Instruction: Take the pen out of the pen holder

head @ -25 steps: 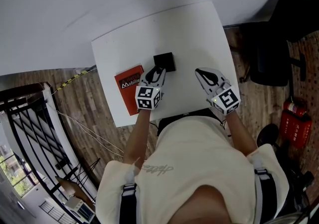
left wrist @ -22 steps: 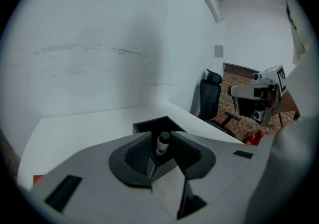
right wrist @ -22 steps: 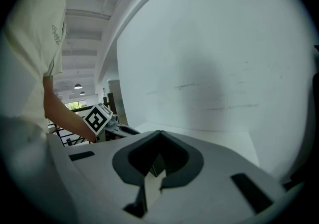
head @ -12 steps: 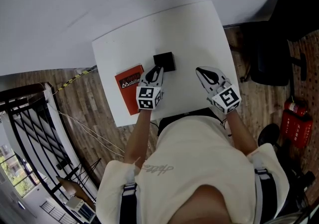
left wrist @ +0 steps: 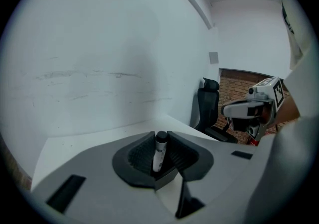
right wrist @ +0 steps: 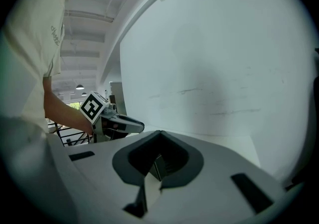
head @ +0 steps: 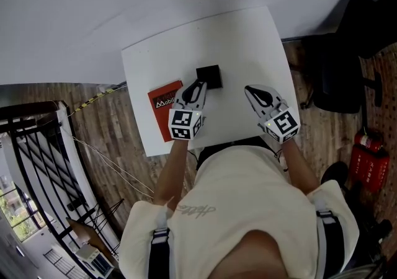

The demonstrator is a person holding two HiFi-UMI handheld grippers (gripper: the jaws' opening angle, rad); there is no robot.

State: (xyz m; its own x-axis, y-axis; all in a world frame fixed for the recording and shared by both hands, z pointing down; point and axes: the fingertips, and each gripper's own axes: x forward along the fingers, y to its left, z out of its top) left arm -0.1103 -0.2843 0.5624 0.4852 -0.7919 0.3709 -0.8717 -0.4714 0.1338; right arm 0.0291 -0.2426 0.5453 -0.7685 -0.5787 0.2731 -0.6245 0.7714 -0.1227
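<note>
The black square pen holder stands near the middle of the white table. My left gripper hovers just at its near side. In the left gripper view the left gripper is shut on a pen, white-barrelled with a black cap, upright between the ribbed pads. The holder itself is hidden below the jaws there. My right gripper rests over the table to the right, apart from the holder; in the right gripper view its jaws meet with nothing between them.
A red book lies at the table's left edge beside my left gripper. A black office chair and a red fire extinguisher stand right of the table. A metal railing runs along the left.
My left gripper has risen a little by the holder. The right gripper has stayed where it was.
</note>
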